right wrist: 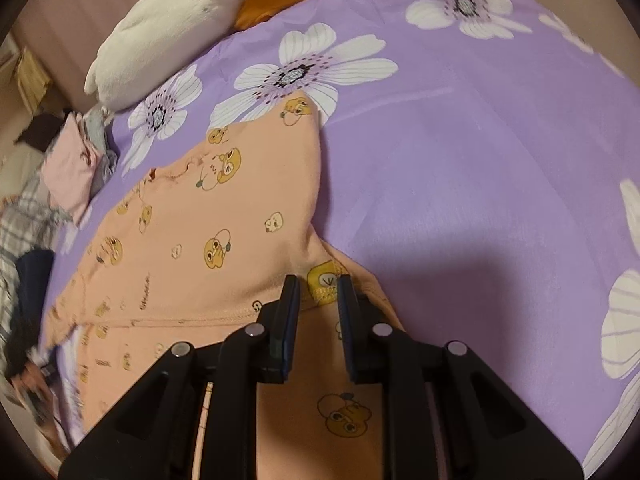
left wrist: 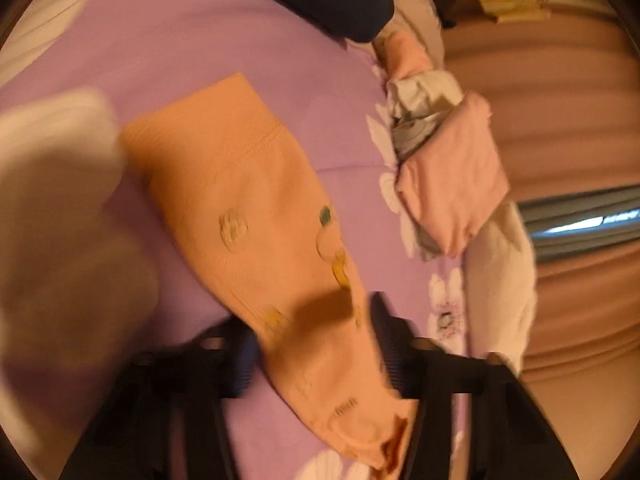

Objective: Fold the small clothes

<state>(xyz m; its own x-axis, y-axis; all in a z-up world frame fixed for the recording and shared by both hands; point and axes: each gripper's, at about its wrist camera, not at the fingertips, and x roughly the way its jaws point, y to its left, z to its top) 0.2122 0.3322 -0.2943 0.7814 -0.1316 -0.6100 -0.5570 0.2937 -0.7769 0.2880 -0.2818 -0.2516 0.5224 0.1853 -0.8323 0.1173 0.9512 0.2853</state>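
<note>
Garment (right wrist: pixel 192 240) edge in right claw (right wrist: pixel 318 294), bare purple sheet (right wrist: pixel 480 180) beyond

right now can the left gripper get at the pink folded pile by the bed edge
Probably yes. The left gripper has the peach garment between its fingers, but only bare purple flowered sheet lies between it and the pink folded pile; nothing blocks the way.

Both grippers are made of matte black plastic with angular arms that have triangular openings in them. The right gripper (right wrist: pixel 318 300) has two flat, narrow fingers (right wrist: pixel 289 312) with dark blue pads on the inner faces, and four round silver pins (right wrist: pixel 256 329) sit on top of its joints. The left gripper (left wrist: pixel 316 344) looks blurred, but its fingers (left wrist: pixel 386 336) show the same black body and ribbed dark blue pads.
</note>
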